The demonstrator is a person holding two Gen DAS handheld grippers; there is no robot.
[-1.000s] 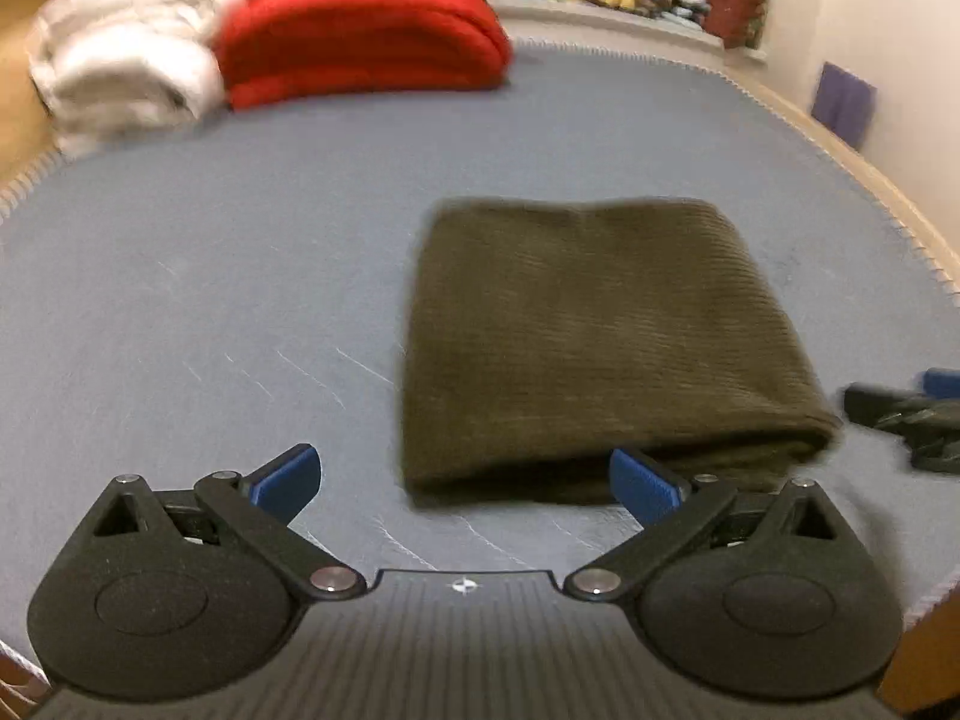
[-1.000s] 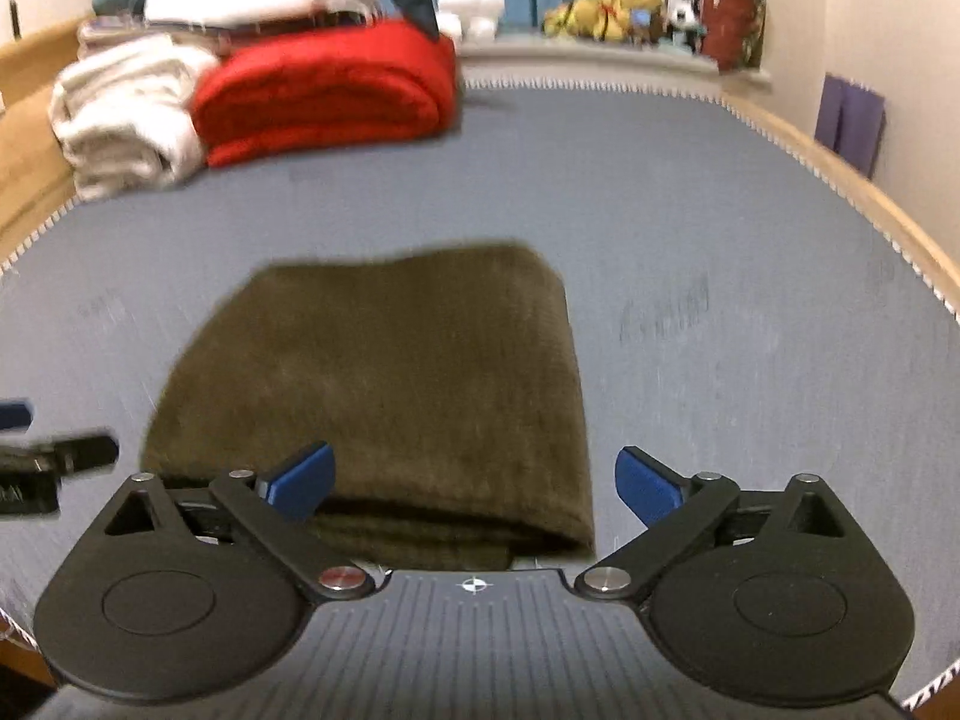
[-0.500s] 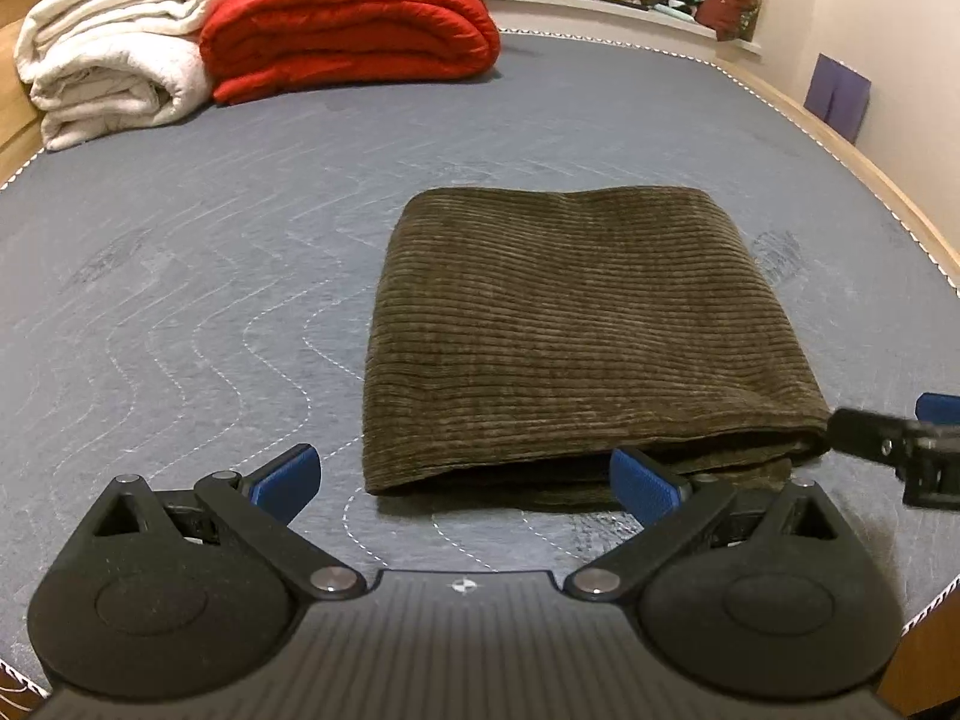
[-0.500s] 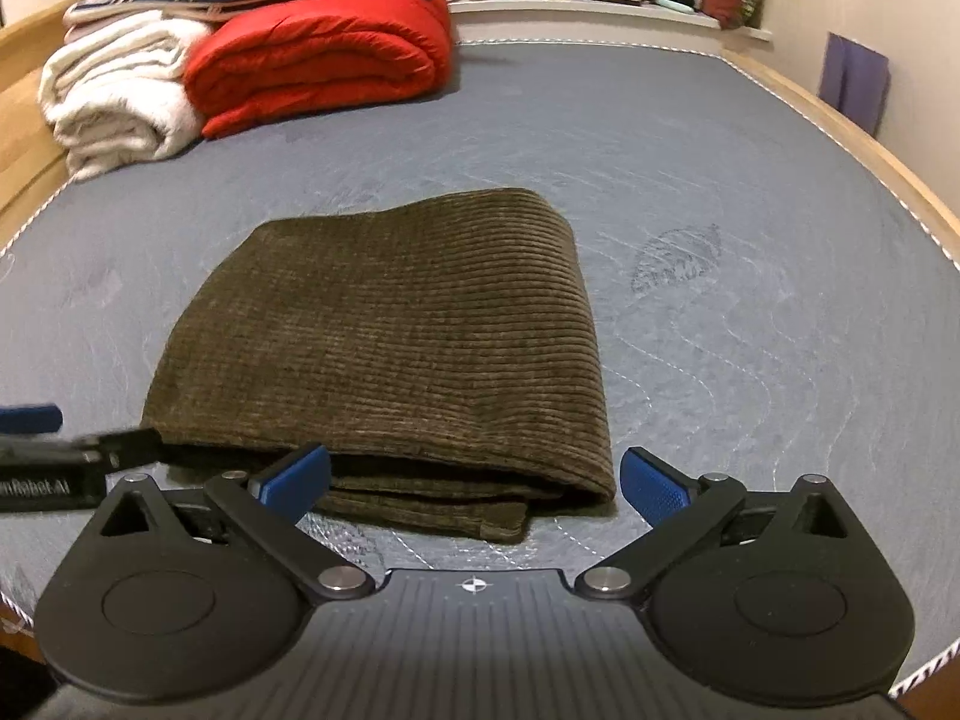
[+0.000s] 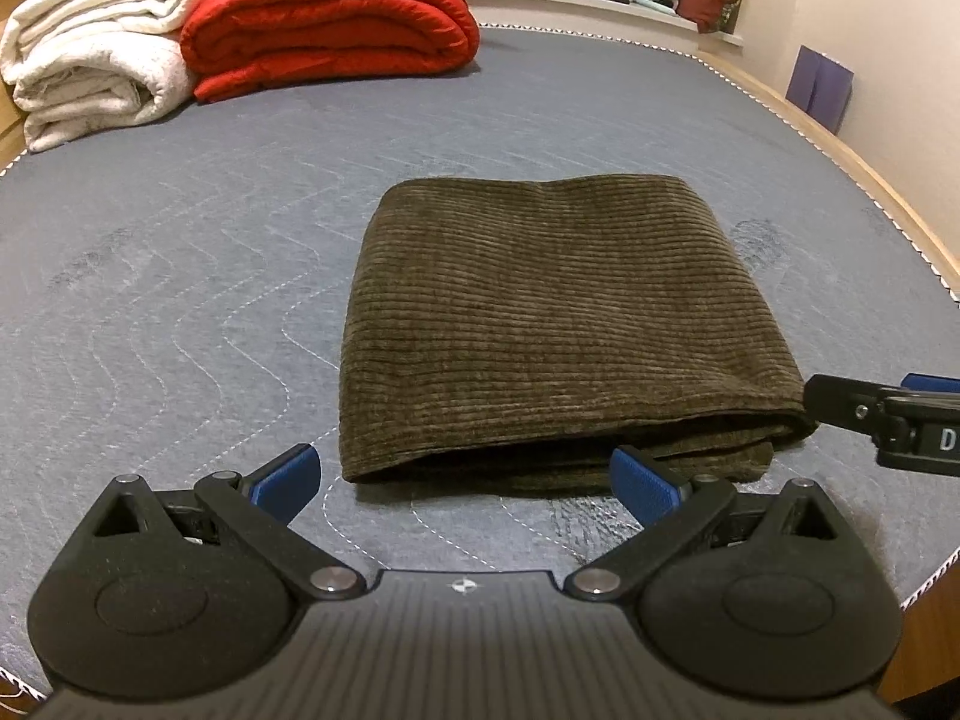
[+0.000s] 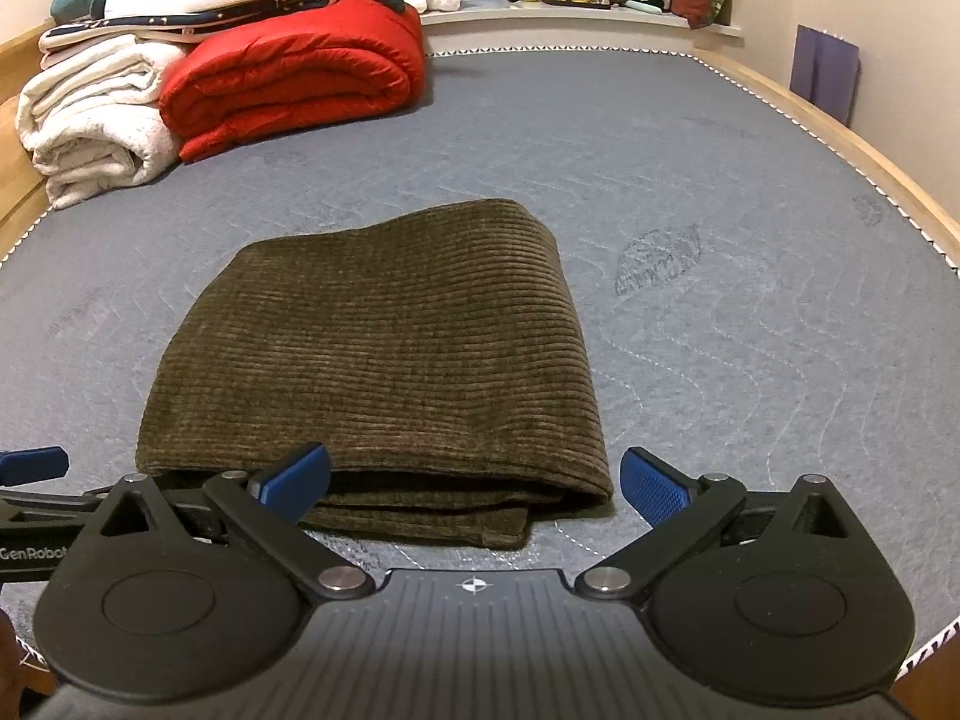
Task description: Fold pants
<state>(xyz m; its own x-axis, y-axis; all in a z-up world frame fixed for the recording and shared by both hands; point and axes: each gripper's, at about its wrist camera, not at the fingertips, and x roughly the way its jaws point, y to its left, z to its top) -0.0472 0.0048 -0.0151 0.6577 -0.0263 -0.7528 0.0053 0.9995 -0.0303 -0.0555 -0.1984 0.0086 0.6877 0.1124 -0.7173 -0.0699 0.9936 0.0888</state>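
Against the views from a second ago, which were smeared with motion, both cameras are now sharp and the olive corduroy pants (image 5: 558, 324) lie in the same compact folded rectangle on the grey quilted mattress (image 5: 180, 276). Neither gripper has cloth in it. That settling suggests the folding itself is finished or very nearly so, and that only a small tidy-up could remain: at the pants' near edge a lower layer pokes out a little from under the top fold.

Taking the pants as the landmark and going left to right: far beyond their left side sit a folded white blanket (image 5: 96, 60) and a rolled red duvet (image 5: 324, 18), well apart from them. The left gripper (image 5: 465, 480) hangs just in front of the pants' near-left corner, low over the mattress and pointing forward along it, its blue-padded fingers (image 5: 285, 477) spread wide with nothing between them. The right gripper (image 6: 474, 480) sits just in front of the pants' near-right corner in the same low, level pose, fingers equally wide and empty; its left pad overlaps the pants' near edge in the picture, but whether it touches the cloth cannot be told. Each gripper's tip shows at the edge of the other's view, so the two are close together, side by side. Beyond the pants' right side the mattress runs to a wooden bed frame (image 5: 864, 180).
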